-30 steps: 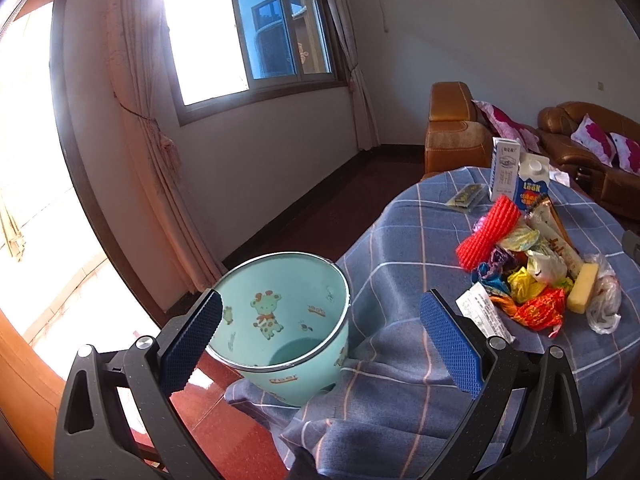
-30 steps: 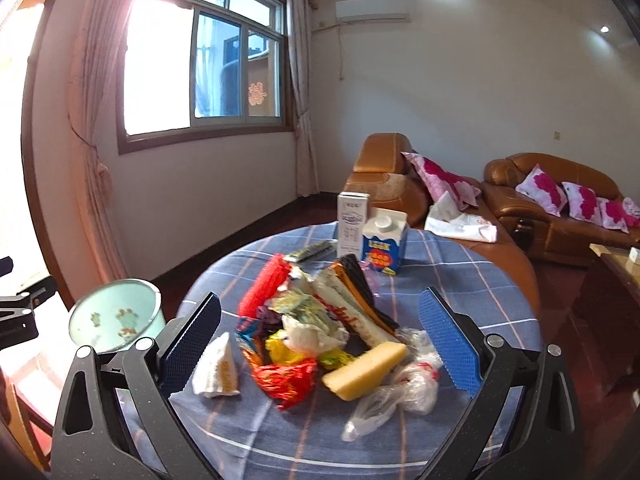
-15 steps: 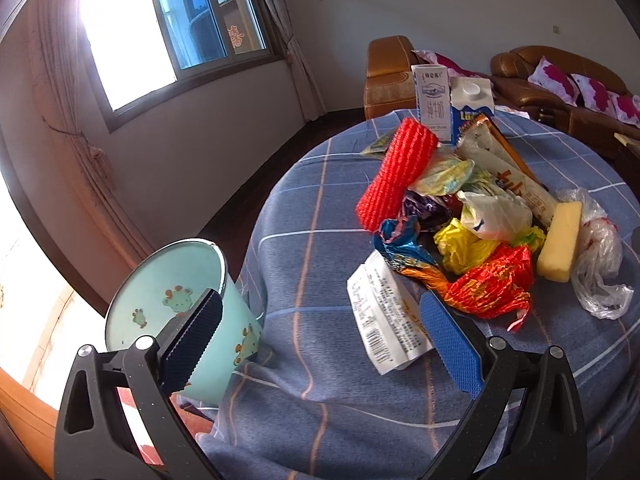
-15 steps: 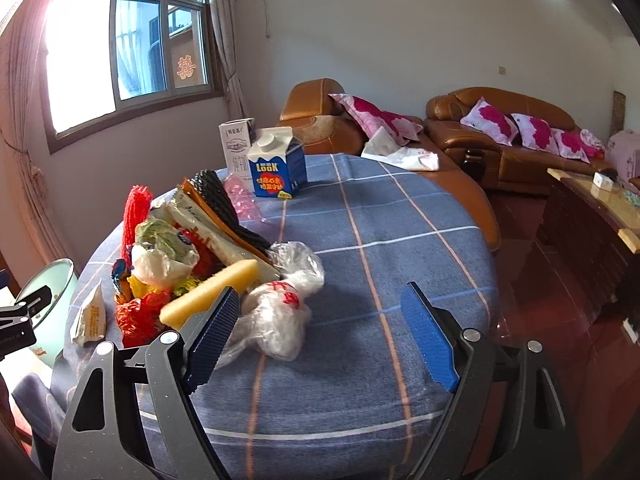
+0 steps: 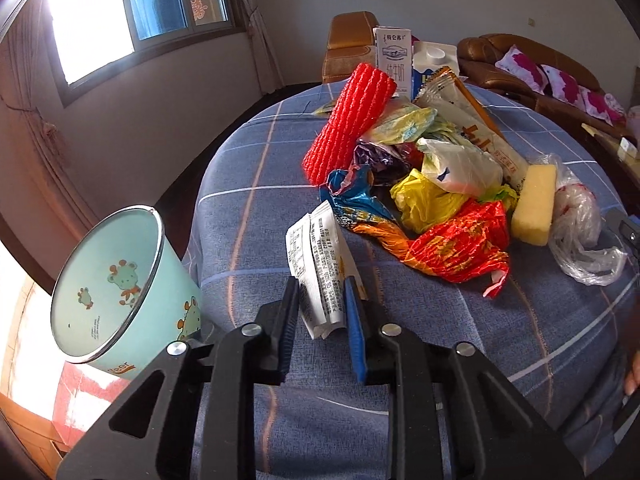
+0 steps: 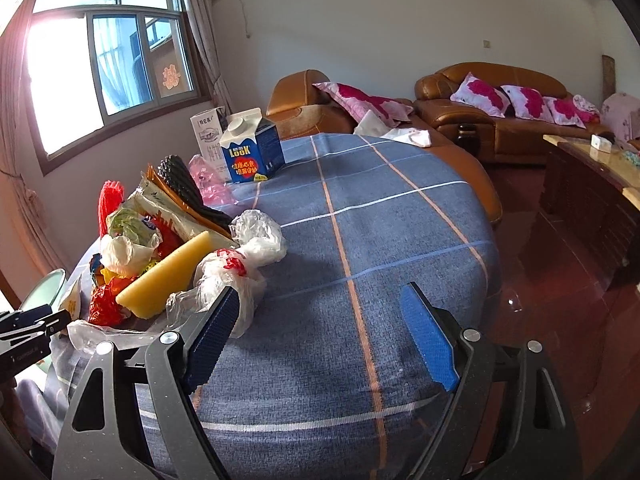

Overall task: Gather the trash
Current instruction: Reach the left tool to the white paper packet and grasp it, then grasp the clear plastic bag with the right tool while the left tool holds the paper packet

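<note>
Closing left gripper (image 5: 322, 304) jaws nip white wrapper (image 5: 320, 264); right gripper (image 6: 320, 332) spread wide, empty, bag (image 6: 232, 276) at 10 o'clock

Right half of round worktop with blue checked cloth (image 6: 400, 216) bare, open for passage. Left half blocked by heap of coloured wrappers and plastic bags (image 5: 436, 184). Two upright cartons (image 6: 244, 148) stand behind heap. Mint cartoon-printed bin (image 5: 116, 284) beside worktop edge, mouth unobstructed.
</note>
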Action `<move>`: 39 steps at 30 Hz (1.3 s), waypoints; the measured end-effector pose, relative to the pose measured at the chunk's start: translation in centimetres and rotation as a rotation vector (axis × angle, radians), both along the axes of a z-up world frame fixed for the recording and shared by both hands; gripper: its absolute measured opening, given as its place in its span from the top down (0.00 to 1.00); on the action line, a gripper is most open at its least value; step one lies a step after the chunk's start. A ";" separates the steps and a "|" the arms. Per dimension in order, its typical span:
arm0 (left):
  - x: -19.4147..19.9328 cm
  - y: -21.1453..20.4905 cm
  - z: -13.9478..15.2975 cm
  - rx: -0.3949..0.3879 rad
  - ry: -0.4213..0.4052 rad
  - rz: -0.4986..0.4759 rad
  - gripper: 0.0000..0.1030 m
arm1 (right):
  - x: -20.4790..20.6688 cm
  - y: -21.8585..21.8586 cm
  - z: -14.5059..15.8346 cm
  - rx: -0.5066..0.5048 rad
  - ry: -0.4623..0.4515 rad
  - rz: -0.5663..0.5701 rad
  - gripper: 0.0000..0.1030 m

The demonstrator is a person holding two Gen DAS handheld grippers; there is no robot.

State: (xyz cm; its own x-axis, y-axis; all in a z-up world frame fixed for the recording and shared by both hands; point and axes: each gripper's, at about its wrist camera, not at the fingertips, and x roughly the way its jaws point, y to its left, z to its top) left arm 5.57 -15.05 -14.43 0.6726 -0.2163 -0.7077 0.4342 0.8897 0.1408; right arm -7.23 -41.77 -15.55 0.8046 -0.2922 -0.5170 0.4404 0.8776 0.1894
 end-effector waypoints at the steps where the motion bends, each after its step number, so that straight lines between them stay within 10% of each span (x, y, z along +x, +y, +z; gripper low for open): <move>1: -0.1 0.1 0.0 0.000 -0.002 -0.004 0.83 | 0.0 -0.1 0.1 0.000 -0.003 0.004 0.20; 18: -1.4 4.8 1.5 -0.017 -0.047 0.041 0.84 | 3.0 3.0 0.1 -0.052 0.103 0.165 0.22; 29: -1.5 5.3 1.6 -0.025 -0.058 0.042 0.83 | 2.6 -4.3 0.9 -0.191 0.182 -0.138 0.24; 39: -1.7 6.6 2.6 -0.024 -0.094 0.065 0.83 | 2.5 -3.7 4.2 -0.120 0.078 -0.100 0.24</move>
